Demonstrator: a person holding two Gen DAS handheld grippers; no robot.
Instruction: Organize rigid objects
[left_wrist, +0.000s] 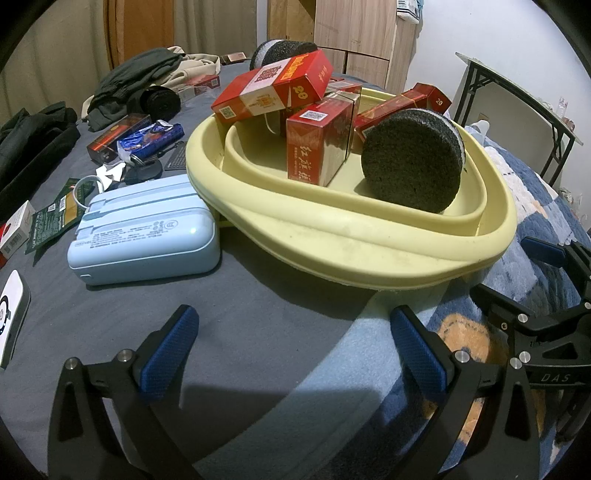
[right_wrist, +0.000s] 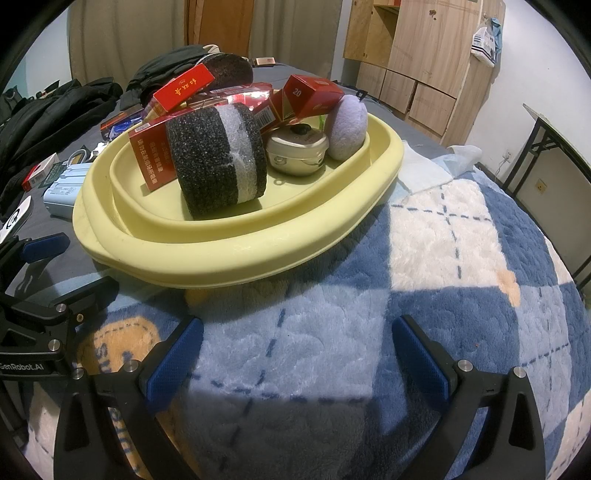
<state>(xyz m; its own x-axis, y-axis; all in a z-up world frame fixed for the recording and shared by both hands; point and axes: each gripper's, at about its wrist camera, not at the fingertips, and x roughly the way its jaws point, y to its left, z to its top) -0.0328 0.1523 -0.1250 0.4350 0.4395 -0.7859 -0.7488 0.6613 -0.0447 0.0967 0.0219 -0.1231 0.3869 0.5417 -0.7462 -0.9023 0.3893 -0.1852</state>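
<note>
A pale yellow basin (left_wrist: 369, 254) (right_wrist: 229, 254) sits on the bed. It holds several red cigarette boxes (left_wrist: 317, 147) (right_wrist: 151, 155), a black and white sponge roll (left_wrist: 412, 168) (right_wrist: 221, 158), a small metal tin (right_wrist: 297, 151) and a lilac pad (right_wrist: 347, 125). A light blue power bank (left_wrist: 147, 232) (right_wrist: 62, 194) lies left of the basin. My left gripper (left_wrist: 295, 347) is open and empty, in front of the basin. My right gripper (right_wrist: 297, 354) is open and empty over the blanket (right_wrist: 443, 240), right of the left gripper (right_wrist: 55, 273).
Left of the basin lie a dark red box (left_wrist: 118, 136), a blue wrapper (left_wrist: 151, 138), keys (left_wrist: 142, 170), green packets (left_wrist: 51, 218), a white box (left_wrist: 14, 229) and dark clothes (left_wrist: 136, 77). A folding table (left_wrist: 524, 110) and wooden cabinets (right_wrist: 424, 55) stand behind the bed.
</note>
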